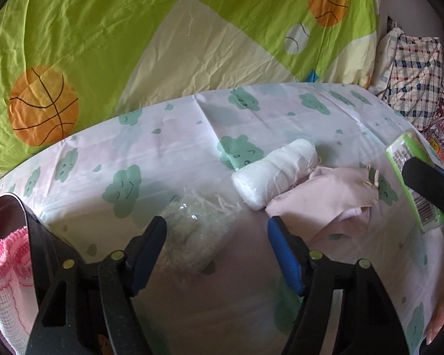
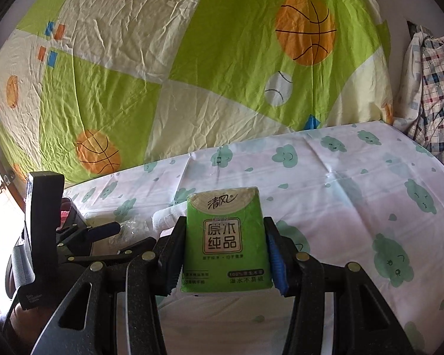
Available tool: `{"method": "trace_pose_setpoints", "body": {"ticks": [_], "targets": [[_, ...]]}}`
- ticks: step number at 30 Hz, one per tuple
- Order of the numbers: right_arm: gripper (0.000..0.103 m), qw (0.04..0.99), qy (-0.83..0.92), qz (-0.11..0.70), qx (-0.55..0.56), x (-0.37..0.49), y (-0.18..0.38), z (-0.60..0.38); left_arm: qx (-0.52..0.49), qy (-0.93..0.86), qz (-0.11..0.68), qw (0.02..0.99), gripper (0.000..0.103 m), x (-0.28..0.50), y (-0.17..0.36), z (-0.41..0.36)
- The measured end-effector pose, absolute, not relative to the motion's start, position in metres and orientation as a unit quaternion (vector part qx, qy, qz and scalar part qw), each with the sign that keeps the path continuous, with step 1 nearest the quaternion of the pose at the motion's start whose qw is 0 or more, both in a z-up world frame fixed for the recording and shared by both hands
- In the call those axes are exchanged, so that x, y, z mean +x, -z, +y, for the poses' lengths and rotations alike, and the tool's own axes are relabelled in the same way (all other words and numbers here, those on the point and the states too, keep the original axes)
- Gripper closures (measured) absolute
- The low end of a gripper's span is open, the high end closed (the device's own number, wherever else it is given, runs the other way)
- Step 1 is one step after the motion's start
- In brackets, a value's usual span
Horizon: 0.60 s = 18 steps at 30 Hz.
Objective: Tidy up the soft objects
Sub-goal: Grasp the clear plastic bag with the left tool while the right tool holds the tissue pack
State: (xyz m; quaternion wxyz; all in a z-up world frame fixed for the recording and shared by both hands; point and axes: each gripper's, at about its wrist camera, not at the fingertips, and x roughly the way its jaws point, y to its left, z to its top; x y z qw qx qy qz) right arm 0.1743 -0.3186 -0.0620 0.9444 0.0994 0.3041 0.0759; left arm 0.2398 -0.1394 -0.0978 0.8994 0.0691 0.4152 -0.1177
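Clear bag (image 1: pixel 192 224) of pale fluff lies on the bed, directly ahead of the left hand-held gripper (image 1: pixel 216 236), whose part-open jaws straddle it untouched; right hand-held gripper (image 2: pixel 225 251) clamps a tissue pack (image 2: pixel 225 242).

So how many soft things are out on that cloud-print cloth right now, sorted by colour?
White: 1, the rolled white cloth.
Pink: 1, the pale pink cloth.
Clear: 1, the crinkly clear bag between the left gripper's fingers.
Green: 1, the green tissue pack, held off the cloth by the right gripper.
Total: 4.
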Motion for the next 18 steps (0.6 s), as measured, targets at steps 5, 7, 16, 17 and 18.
{"method": "trace_pose_setpoints", "body": {"ticks": [5,7,16,17,18], "targets": [[0.051,0.944,-0.080,0.307,0.089,0.175,0.063,-0.312,0.056,0.111,0.425,0.897,0.056,0.243,0.101,-0.134],[0.051,0.944,-0.082,0.307,0.087,0.175,0.064,-0.311,0.063,0.107,0.420,0.899,0.062,0.242,0.100,-0.136],[0.051,0.945,-0.085,0.305,0.076,0.173,0.066,-0.308,0.074,0.112,0.391,0.910,0.082,0.231,0.091,-0.137],[0.051,0.946,-0.085,0.305,0.074,0.173,0.066,-0.307,0.074,0.113,0.387,0.912,0.083,0.229,0.090,-0.137],[0.051,0.946,-0.085,0.305,0.073,0.173,0.067,-0.307,0.072,0.116,0.382,0.914,0.084,0.226,0.088,-0.136]]}}
